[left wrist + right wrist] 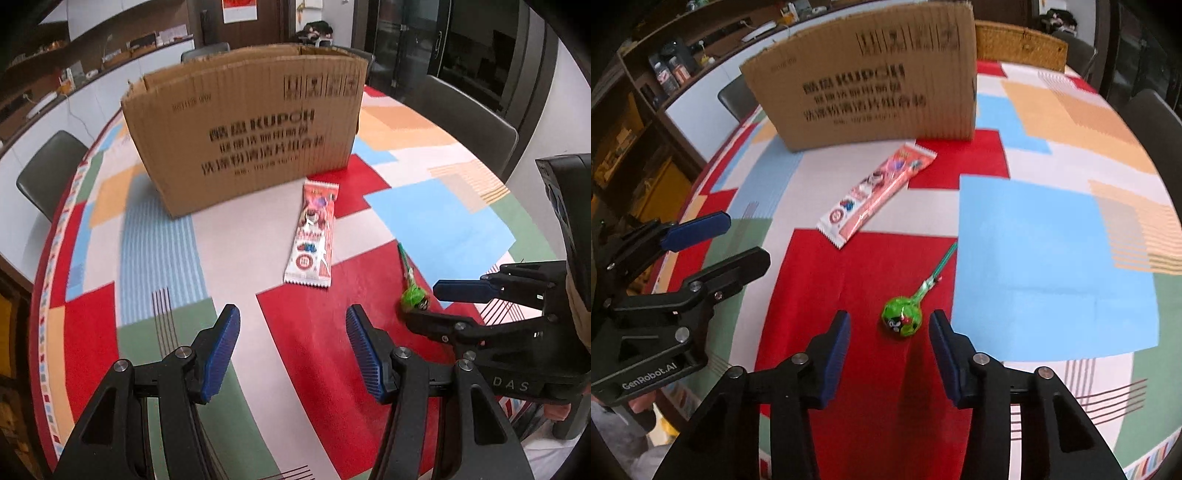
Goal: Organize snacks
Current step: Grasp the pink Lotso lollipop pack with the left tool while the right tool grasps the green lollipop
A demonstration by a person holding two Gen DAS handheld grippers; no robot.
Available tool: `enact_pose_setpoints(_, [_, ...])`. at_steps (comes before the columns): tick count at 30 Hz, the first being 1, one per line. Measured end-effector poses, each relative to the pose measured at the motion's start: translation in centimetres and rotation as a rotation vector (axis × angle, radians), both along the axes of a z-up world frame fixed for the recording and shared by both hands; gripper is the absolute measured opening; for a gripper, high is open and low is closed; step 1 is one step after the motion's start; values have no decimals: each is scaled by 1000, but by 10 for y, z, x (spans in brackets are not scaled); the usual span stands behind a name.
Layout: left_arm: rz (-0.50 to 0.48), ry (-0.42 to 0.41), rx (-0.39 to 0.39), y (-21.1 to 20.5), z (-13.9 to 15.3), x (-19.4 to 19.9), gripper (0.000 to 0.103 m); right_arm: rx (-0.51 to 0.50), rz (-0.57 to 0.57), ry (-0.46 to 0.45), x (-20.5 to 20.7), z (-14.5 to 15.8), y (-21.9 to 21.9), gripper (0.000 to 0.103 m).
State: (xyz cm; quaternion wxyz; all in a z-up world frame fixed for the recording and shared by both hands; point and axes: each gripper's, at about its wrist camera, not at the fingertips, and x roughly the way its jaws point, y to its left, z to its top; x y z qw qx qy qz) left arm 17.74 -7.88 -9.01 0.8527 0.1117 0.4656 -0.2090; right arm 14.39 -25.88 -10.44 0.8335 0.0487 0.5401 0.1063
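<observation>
a patchwork tablecloth (1052, 240) is covering the table; cardboard box (871, 85) is standing at top centre. right gripper (888, 328), jaws apart, is straddling the green lollipop (902, 320); left gripper (293, 345) is gaping, below the snack bar (313, 236).

Both wrist cameras look steeply down along their tools, close above the tabletop (258, 258). They share the cardboard box (251, 140), the snack bar (875, 192) and the lollipop (901, 319); each sees the other tool.
</observation>
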Motion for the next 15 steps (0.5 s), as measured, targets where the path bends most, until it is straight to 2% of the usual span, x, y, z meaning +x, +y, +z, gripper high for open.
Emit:
enact_pose_setpoints(8, [-7,40,-18,-3,-12,10,59,-17,0,9,7,-9,1,40])
enact_pose_setpoints(10, [-12,44,-19,-5,-13,13,59,-20,2,12,9,-11,1,34])
enact_pose_setpoints(15, [-25,57,-21,-10,-17,19,59,-28,8,18,11,-15,2,27])
